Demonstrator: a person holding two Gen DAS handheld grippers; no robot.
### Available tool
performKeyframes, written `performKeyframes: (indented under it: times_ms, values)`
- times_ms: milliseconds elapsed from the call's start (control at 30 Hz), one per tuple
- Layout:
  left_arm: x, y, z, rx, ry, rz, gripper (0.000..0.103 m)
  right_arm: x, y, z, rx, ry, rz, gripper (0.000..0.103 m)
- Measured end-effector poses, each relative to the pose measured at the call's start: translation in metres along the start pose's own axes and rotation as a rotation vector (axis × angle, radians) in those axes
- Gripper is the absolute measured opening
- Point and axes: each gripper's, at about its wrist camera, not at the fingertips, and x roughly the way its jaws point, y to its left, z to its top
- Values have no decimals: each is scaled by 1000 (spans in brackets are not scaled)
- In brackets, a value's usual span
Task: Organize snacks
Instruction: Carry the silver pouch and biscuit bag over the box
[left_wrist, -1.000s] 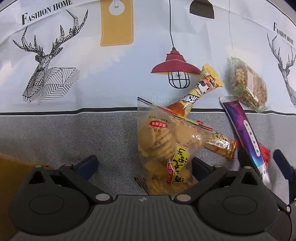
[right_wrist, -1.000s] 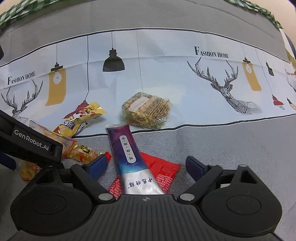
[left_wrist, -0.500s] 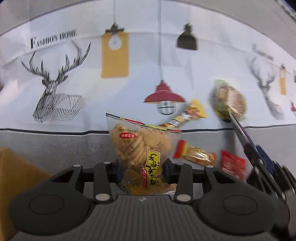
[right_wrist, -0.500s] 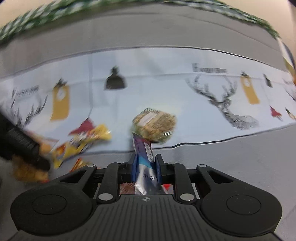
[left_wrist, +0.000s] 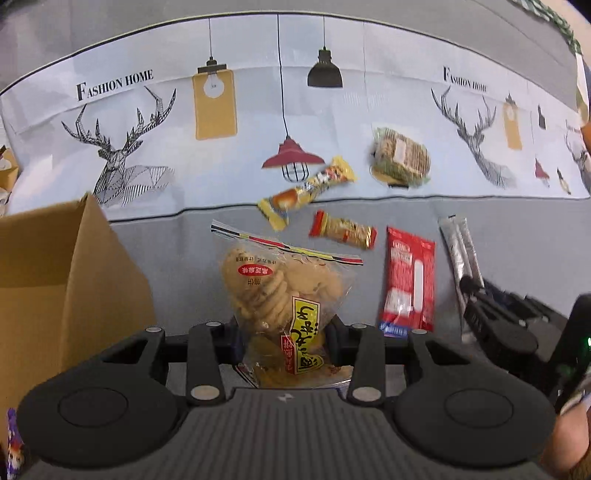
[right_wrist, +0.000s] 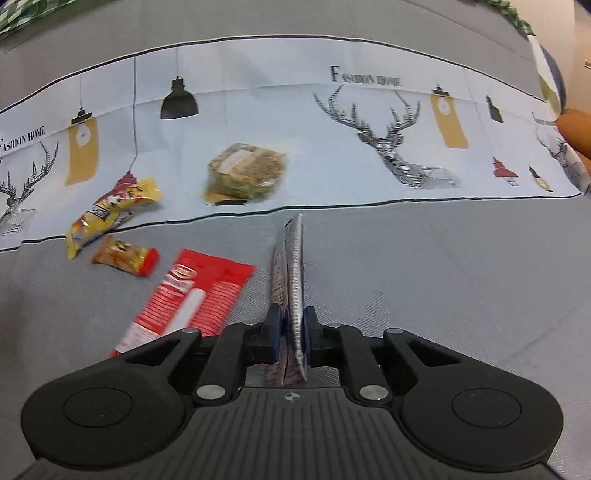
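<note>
On the bench (left_wrist: 184, 258): box (left_wrist: 66, 280) at left, red pack (left_wrist: 408, 280), yellow bar (left_wrist: 310, 190), small wafer (left_wrist: 343, 229), green-brown pack (left_wrist: 400, 157). Left fingers (left_wrist: 286, 338) clamp the clear cookie bag (left_wrist: 280, 291), lifted, upright. Right fingers (right_wrist: 291, 338) are closed on the silver stick (right_wrist: 290, 266), held edge-on

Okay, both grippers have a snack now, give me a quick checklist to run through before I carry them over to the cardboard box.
1. Left gripper clamped on cracker bag: ok.
2. Right gripper clamped on silver sachet: ok.
3. Sachet grip secure: cannot tell, it is pinched edge-on.
4. Cardboard box in view beside the left gripper: ok.
5. Room inside the box: cannot tell, interior hidden.
6. All snacks cleared: not ok, red packet and others remain.
</note>
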Motion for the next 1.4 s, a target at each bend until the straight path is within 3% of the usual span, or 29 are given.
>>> performKeyframes:
  times_ms: [200,233,300,333,367,467,667,800,933,1133,1400]
  values:
    - [-10,-4,-5,26,2,33,45,13,-4,-1,0,-30,8,29]
    - [-12,-4,-5,27,0,36,45,15,-2,-1,-11,-28,12,37]
    - [-14,-2,-4,26,-2,44,45,18,4,-3,-36,-38,7,42]
    - [-15,-2,-3,26,-2,49,45,18,7,-3,-55,-47,1,42]
    - [-17,-2,-3,26,-2,54,45,19,10,-5,-71,-57,-1,32]
    - [-27,-2,-4,28,-5,61,45,20,10,-2,-70,-61,8,18]
    - [-76,1,-9,34,-57,49,45,-6,-9,9,48,-108,-44,15]
    - [-121,5,-19,34,-101,18,45,-63,-35,26,168,-227,-91,15]
    - [-165,10,-40,46,-123,-11,45,-142,-55,22,242,-310,-61,15]
    - [-227,25,-87,62,-111,-31,45,-259,-40,-30,205,-270,69,15]
    - [-313,67,-171,26,-130,7,45,-375,25,-59,37,-200,330,15]
